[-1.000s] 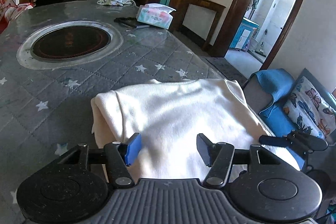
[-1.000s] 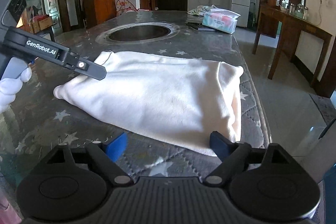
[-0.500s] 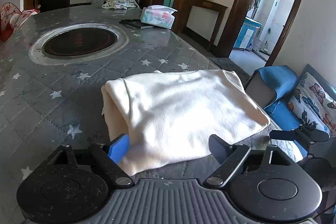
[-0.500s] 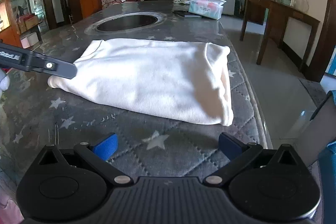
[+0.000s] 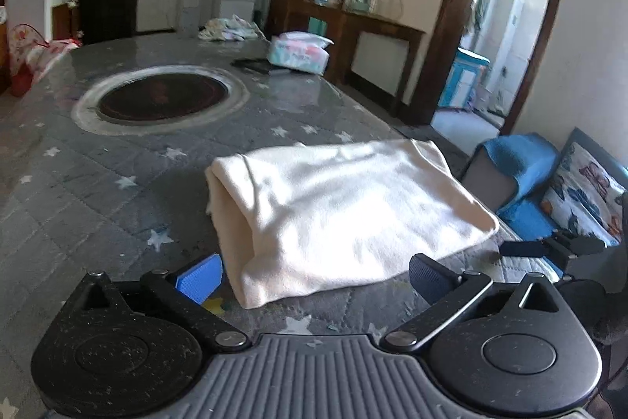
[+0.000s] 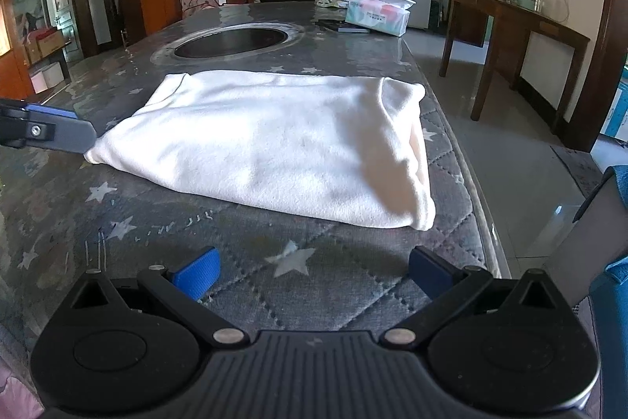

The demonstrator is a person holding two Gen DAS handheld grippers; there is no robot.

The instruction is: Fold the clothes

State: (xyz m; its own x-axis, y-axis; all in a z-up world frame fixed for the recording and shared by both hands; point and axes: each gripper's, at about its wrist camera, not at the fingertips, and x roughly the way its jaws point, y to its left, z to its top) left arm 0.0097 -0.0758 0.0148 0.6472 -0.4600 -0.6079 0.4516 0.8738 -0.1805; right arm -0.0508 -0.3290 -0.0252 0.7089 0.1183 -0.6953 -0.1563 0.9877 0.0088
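Observation:
A cream garment (image 5: 341,207) lies folded in a flat rectangle on the grey star-patterned table (image 5: 78,203), near its right edge. My left gripper (image 5: 313,273) sits just behind the garment's near corner. Its jaws are opening, and the blue pads (image 5: 198,277) stand wide on either side of that corner without pressing it. In the right wrist view the garment (image 6: 274,144) lies ahead of my right gripper (image 6: 314,269), which is open over bare table (image 6: 353,285) with nothing between its fingers. One finger of the left gripper (image 6: 51,132) shows at the garment's left corner.
A round dark inset (image 5: 161,99) sits mid-table. Beyond it are a tissue pack (image 5: 298,53), a dark flat item (image 5: 253,65) and a crumpled cloth pile (image 5: 227,28). A blue-covered seat (image 5: 522,160) stands past the table's right edge, and a wooden side table (image 6: 518,22) beyond.
The left gripper's jaws widened and it drew back off the garment to its near corner. The right gripper also backed away and opened fully. The garment stays flat.

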